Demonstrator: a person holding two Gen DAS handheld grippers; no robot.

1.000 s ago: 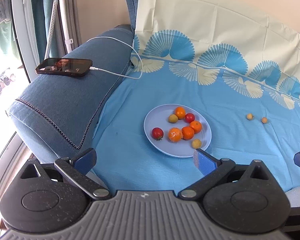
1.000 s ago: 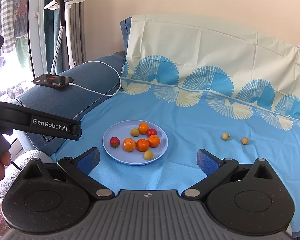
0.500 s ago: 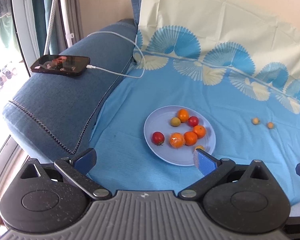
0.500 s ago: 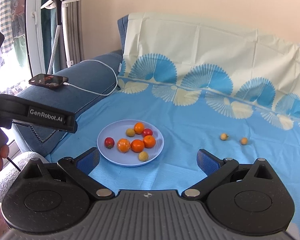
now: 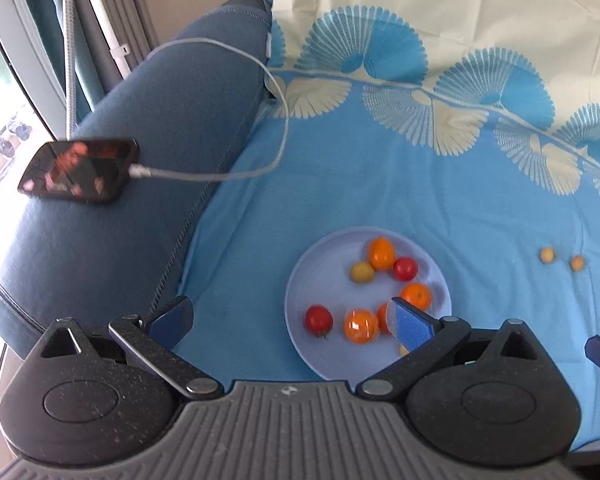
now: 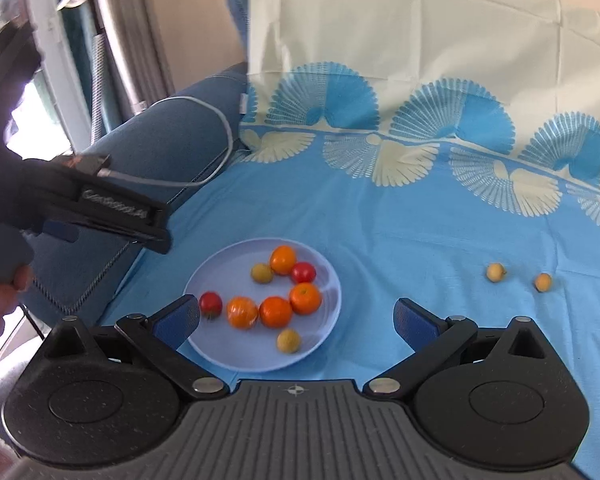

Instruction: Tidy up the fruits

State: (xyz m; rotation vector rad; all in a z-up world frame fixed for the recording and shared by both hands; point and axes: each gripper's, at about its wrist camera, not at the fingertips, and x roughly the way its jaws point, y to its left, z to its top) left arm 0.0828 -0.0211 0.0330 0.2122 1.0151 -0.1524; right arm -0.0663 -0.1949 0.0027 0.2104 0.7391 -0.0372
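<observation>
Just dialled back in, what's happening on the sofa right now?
A person holds a two-finger gripper in each hand above a blue patterned cloth on the sofa. The left gripper and right gripper are both open and hold nothing. A round pale blue plate carries eight small fruits: orange, red and yellowish. Two small yellow-orange fruits lie loose on the cloth to the plate's right, not yet collected.

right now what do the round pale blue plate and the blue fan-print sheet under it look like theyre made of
Round pale blue plate: probably plastic or melamine; smooth matte surface, soft sheen, thin rim, though glazed ceramic is possible. Blue fan-print sheet: woven fabric, likely cotton or polyester; matte, with fold creases and soft wrinkles.
</observation>
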